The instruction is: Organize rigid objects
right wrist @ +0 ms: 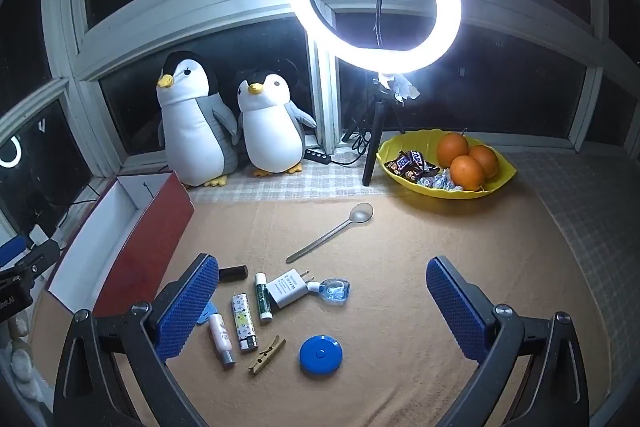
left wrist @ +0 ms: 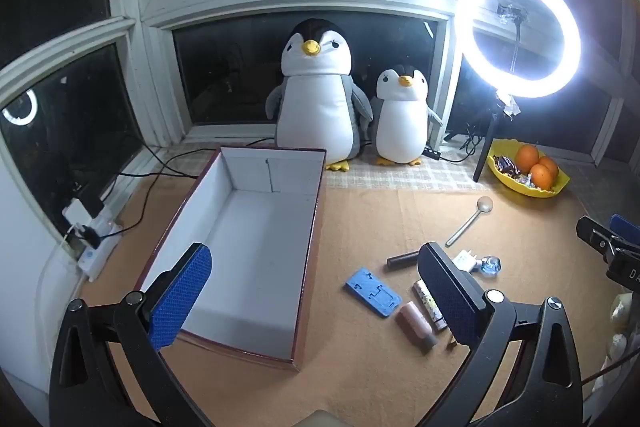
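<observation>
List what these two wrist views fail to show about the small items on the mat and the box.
- Blue phone stand: right wrist view, mostly behind that gripper's left finger.
- Wooden clothespin: left wrist view, only a tip shows past the right finger.
- Blue tape measure: absent from the left wrist view.
- Print on the white charger: too small to read.
- Box floor: right wrist view, hidden by its red wall.

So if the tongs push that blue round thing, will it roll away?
Probably not: the blue round case lies flat on the tan mat, so it would likely slide. Its smooth, rigid-looking shell might slip when squeezed.
</observation>
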